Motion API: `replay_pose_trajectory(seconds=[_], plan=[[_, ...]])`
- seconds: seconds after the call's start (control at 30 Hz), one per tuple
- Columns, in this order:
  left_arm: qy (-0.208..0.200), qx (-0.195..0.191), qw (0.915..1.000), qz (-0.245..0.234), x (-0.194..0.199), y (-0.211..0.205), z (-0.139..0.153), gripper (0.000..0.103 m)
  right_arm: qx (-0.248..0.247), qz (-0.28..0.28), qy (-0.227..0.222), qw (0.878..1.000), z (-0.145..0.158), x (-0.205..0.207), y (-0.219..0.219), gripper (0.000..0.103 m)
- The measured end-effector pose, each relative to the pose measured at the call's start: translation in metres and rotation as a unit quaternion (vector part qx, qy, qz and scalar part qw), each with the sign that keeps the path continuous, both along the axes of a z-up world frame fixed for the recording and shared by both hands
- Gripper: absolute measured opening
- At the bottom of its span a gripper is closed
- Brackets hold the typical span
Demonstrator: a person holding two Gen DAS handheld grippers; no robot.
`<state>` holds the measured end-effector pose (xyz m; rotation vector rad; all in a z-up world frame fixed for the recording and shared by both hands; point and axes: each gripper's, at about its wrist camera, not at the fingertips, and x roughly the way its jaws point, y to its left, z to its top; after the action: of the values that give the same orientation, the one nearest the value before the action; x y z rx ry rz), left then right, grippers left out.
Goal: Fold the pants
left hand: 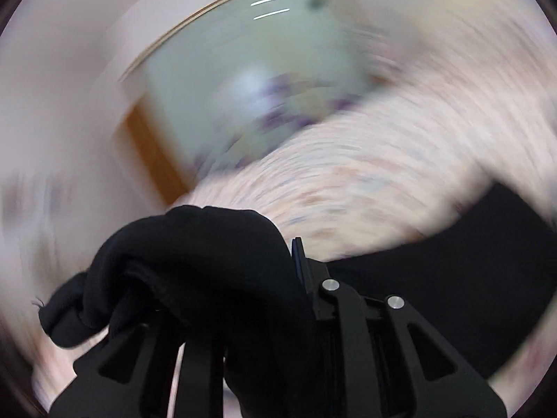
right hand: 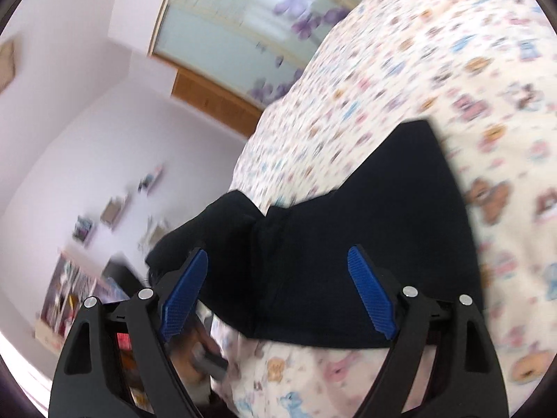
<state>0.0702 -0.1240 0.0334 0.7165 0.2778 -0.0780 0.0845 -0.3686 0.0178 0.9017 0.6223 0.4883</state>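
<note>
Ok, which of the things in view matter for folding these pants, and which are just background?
For the job:
black pants
left tongs, shut on a bunch of the pants
right tongs, open
patterned bed sheet

Just there:
flowered glass panel
wall shelves

I see bright, soft daylight in both views; the left wrist view smears heavily, the right less, with fisheye-dark corners.
</note>
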Motion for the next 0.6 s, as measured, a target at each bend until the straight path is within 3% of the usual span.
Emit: replay_pose_trajectory(seconds=[0.07, 0.13, 0.17, 0.23, 0.3, 0.4, 0.5, 0.6], plan=[[0.015, 0.119, 0.9903, -0.069, -0.024, -0.050, -0.047, 0.016, -0.002, -0.034, 0.003, 0.999, -0.001, -0.003, -0.016, 0.085], [0.066, 0.143, 0.9837, -0.087, -0.028, -0.067, -0.077, 0.014, 0.010, -0.062, 0.012, 0.998, -0.005, -0.006, -0.034, 0.085], [0.060, 0.156, 0.9825, -0.083, -0.029, -0.069, -0.086, 0.014, 0.020, -0.071, 0.016, 0.997, -0.007, -0.007, -0.041, 0.085], [0.027, 0.147, 0.9853, -0.081, -0.033, -0.067, -0.078, 0.016, 0.030, -0.076, 0.016, 0.997, -0.009, -0.008, -0.048, 0.085], [0.045, 0.118, 0.9886, -0.082, -0.034, -0.064, -0.072, 0.016, 0.032, -0.076, 0.011, 0.997, -0.008, -0.009, -0.050, 0.085], [0.036, 0.137, 0.9866, -0.082, -0.037, -0.062, -0.080, 0.017, 0.035, -0.072, 0.011, 0.997, -0.009, -0.010, -0.051, 0.085], [0.045, 0.116, 0.9883, -0.089, -0.040, -0.052, -0.073, 0.028, 0.033, -0.062, 0.025, 0.997, -0.014, -0.005, -0.048, 0.085], [0.079, 0.070, 0.9893, -0.101, -0.045, -0.037, -0.062, 0.038, 0.023, -0.053, 0.058, 0.997, -0.022, 0.007, -0.046, 0.085]])
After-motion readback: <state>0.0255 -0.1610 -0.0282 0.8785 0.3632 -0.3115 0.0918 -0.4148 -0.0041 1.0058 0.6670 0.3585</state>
